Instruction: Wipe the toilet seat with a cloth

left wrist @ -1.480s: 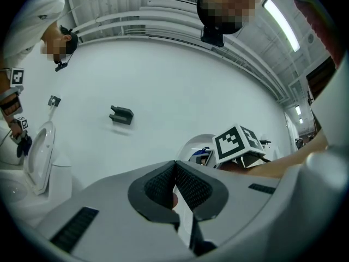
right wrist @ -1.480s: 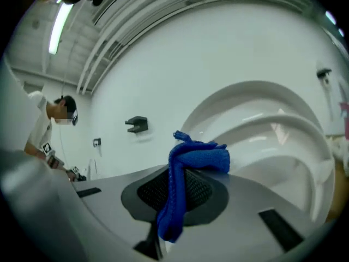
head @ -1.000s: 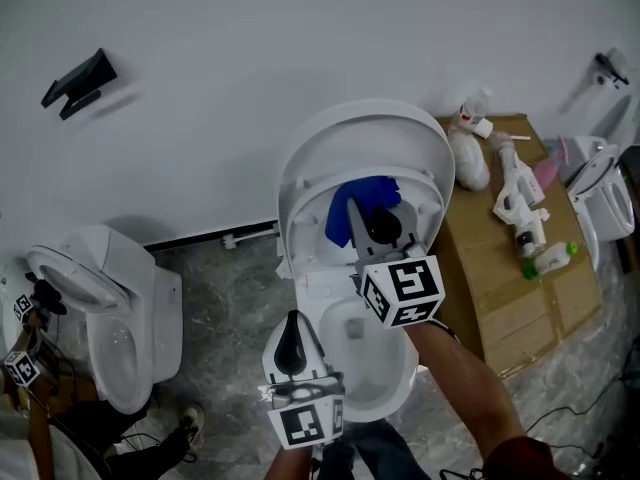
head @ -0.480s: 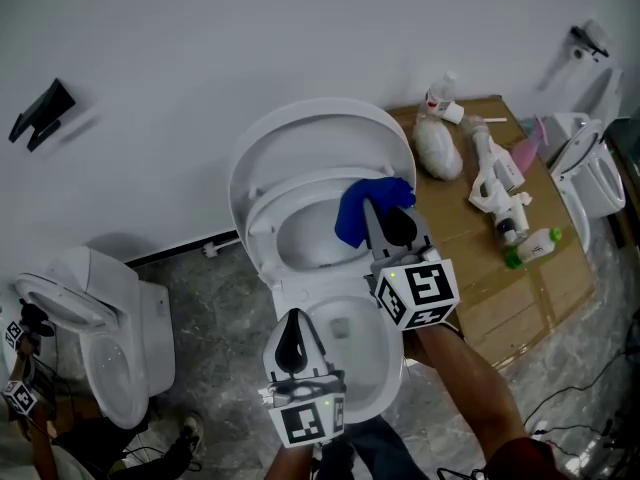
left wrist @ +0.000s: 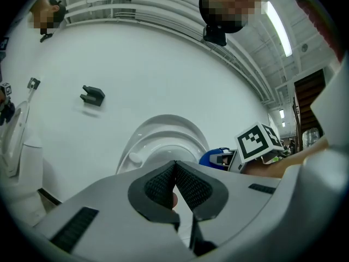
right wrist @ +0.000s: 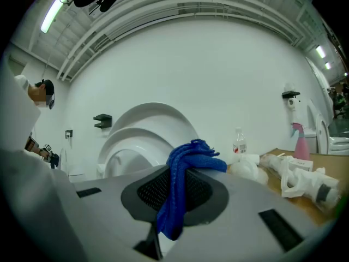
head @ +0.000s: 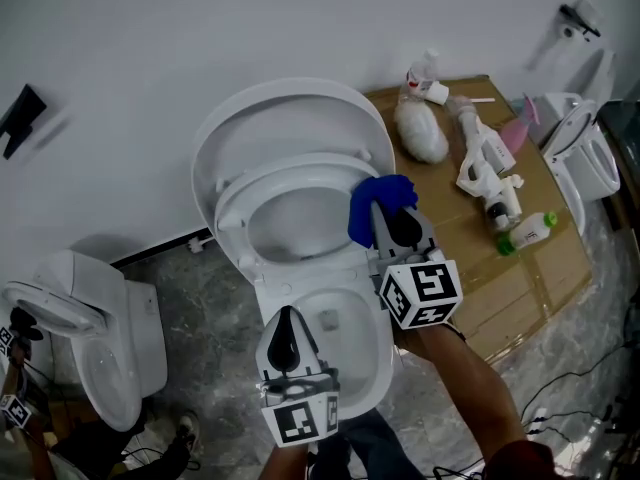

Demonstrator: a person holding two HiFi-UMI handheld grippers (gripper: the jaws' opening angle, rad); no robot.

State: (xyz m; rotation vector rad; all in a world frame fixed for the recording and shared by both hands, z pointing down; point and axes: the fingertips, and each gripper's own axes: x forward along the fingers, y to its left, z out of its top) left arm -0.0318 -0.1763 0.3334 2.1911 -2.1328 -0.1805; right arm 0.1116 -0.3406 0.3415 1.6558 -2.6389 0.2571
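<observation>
The white toilet has its lid point(head: 285, 118) and seat point(head: 262, 186) tipped up over the bowl point(head: 345, 358). My right gripper point(head: 385, 218) is shut on a blue cloth point(head: 378, 206), which lies against the seat's right rim. In the right gripper view the cloth point(right wrist: 182, 182) hangs bunched between the pads, with the seat point(right wrist: 128, 143) behind it. My left gripper point(head: 286, 316) hovers over the bowl's front, shut with nothing in it. The left gripper view shows its pads point(left wrist: 188, 185) pressed together, the lid point(left wrist: 163, 132) ahead and the cloth point(left wrist: 214, 157) to the right.
A cardboard box point(head: 530, 288) stands right of the toilet and carries a bottle point(head: 420, 73), a white bag and spray tools. A second toilet point(head: 90, 328) is at the left, another point(head: 585, 158) at the far right. Cables lie on the grey floor.
The right gripper has carried the cloth from the middle of the raised seat to its right rim. The head view has shifted, so the toilet sits further left. The left gripper stays shut.
</observation>
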